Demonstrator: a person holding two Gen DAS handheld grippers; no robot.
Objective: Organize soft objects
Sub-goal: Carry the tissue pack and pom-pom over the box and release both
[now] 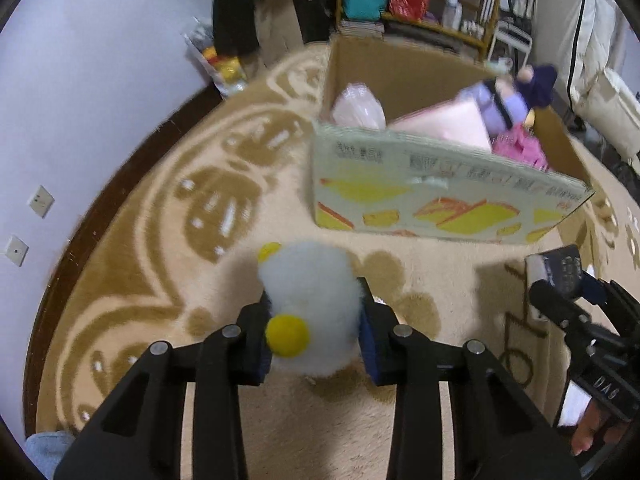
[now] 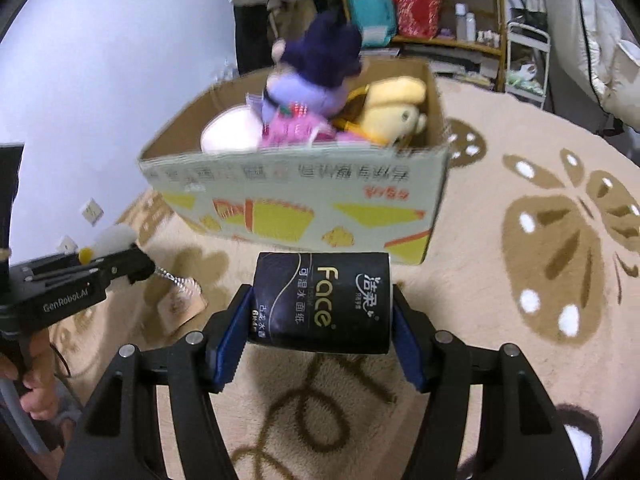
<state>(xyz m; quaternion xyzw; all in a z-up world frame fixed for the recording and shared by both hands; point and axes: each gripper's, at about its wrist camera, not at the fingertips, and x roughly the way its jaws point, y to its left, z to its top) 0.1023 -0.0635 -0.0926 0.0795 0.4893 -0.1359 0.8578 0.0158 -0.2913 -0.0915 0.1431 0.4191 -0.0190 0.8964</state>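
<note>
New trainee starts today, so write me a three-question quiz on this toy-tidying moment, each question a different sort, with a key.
1. True or false: the left gripper is shut on the white fluffy toy.
2. What does the right gripper hold? A) a yellow plush B) a dark tissue pack C) a red bag
3. Fill in: the purple plush sits in the cardboard ____.

Key
1. True: both pads press into the toy's sides.
2. B: the dark tissue pack is clamped between the pads.
3. box, along with a yellow plush and pink items.
</note>
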